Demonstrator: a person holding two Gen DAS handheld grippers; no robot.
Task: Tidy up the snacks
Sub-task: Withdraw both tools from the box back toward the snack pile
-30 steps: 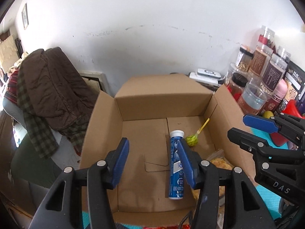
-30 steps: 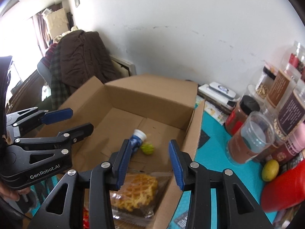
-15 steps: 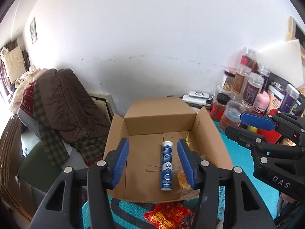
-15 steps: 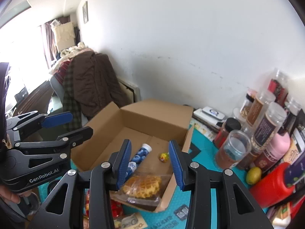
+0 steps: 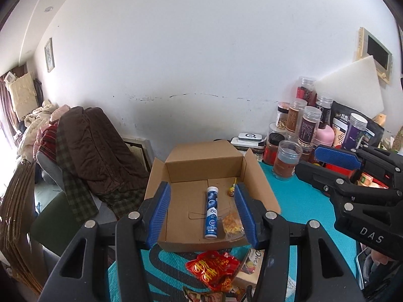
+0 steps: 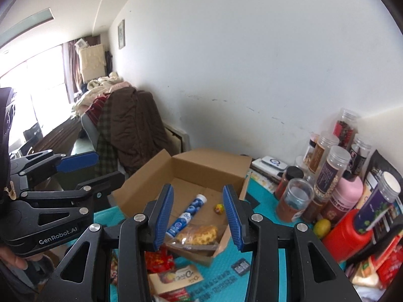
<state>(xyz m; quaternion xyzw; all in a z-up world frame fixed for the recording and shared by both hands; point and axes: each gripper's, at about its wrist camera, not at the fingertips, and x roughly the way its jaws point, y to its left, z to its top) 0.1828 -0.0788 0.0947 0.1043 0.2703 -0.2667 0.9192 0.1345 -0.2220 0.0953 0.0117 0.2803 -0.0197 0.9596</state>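
I see the open cardboard box [image 5: 205, 167] sitting on the teal counter [image 5: 299, 211], its far side close to the white wall [image 5: 201, 63]. Inside it a blue tube [image 5: 211, 212] lies flat along the middle of the floor, a small lollipop [image 5: 231, 190] rests beside the tube's capped end, and a clear packet of waffle [image 6: 199, 234] sits in the near right corner, next to the tube's lower end. Just outside the box's near wall, on the counter, lie a red snack bag [image 5: 214, 269] and a chocolate packet [image 6: 176, 276]. My left gripper [image 5: 202, 214] hangs above the box with its blue fingers [image 5: 161, 211] apart and nothing between them; my right gripper [image 6: 199, 216] hovers likewise, fingers parted a little narrower and empty. Along the counter's right side, toward the wall, stands a cluster of clear jars [image 6: 327, 173], a pink bottle [image 6: 348, 191], a red container [image 6: 350, 236] and a small lemon [image 6: 322, 227]. Off the counter's left edge a brown coat [image 5: 95, 151] is draped over a chair.
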